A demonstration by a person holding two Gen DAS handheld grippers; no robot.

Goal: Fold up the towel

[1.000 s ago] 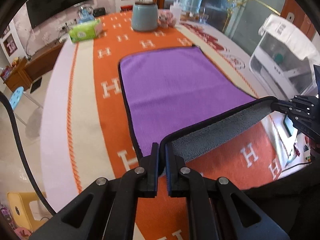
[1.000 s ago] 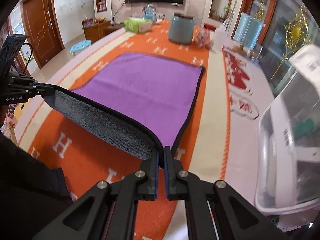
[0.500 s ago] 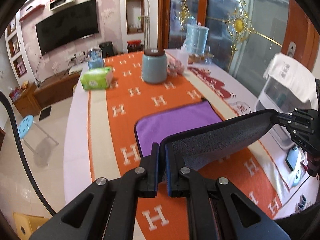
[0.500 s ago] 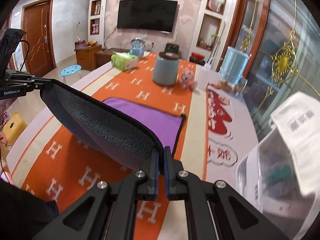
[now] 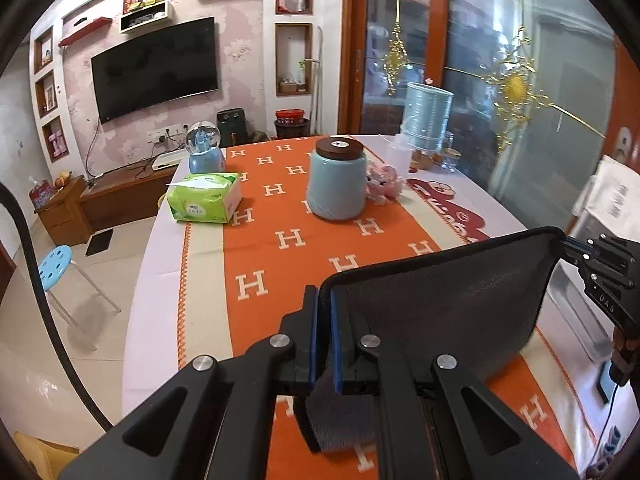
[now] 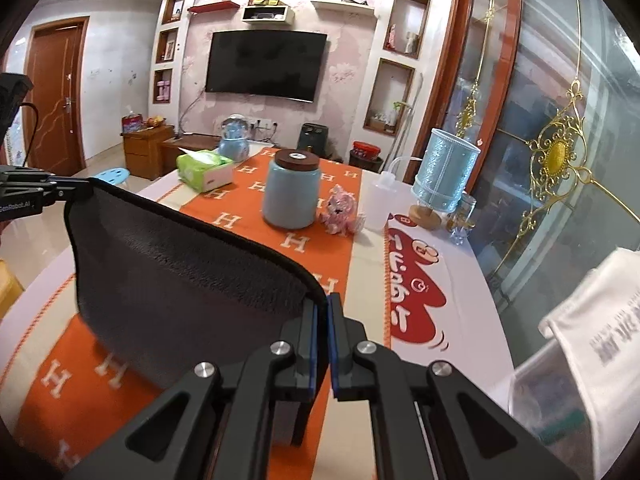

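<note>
I have the left gripper [image 5: 324, 340] clamped on one corner of the towel [image 5: 440, 312] and the right gripper [image 6: 323, 344] clamped on the other; its held edge runs taut between them, crosswise over the orange runner [image 5: 296, 236], grey face toward me; both arms sit level, so I judge neither leads the fold ahead.
</note>
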